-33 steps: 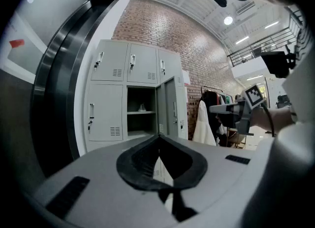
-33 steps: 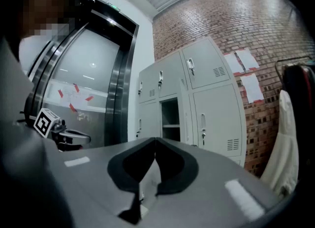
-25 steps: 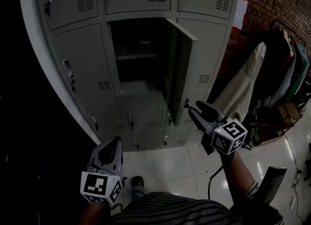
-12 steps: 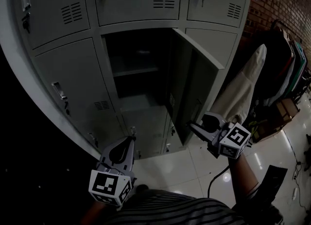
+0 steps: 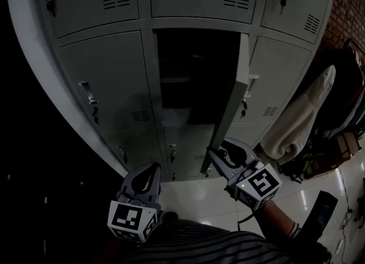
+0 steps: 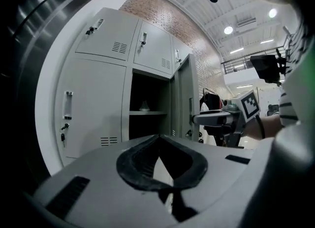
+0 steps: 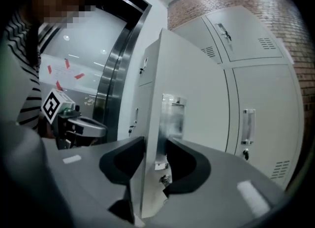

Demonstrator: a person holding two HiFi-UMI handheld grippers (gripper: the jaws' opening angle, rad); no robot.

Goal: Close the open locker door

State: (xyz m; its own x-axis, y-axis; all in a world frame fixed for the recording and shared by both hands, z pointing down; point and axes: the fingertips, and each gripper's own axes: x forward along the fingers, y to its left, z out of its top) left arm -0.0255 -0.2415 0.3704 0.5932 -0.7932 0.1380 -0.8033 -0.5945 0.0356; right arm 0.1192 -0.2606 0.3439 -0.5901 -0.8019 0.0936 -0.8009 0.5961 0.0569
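The grey locker door (image 5: 232,97) stands open, edge-on in the head view, beside its dark compartment (image 5: 194,74). My right gripper (image 5: 219,155) is at the door's lower free edge. In the right gripper view the door (image 7: 197,84) runs between the jaws, which are closing, with the pads against both faces just below the metal handle plate (image 7: 172,116). My left gripper (image 5: 153,169) hangs low in front of the lockers, shut and holding nothing. The left gripper view shows the door (image 6: 183,99) with the right gripper (image 6: 197,119) at its edge.
Closed lockers (image 5: 108,80) with handles and keys surround the open one. Coats (image 5: 302,120) hang on a rack at the right, in front of a brick wall (image 5: 351,0). A dark flat object (image 5: 319,211) lies on the glossy tiled floor (image 5: 199,197).
My right gripper has moved left to the door's free edge and now straddles it. The view has come closer to the lockers, so the door now shows edge-on. The left gripper has barely moved.
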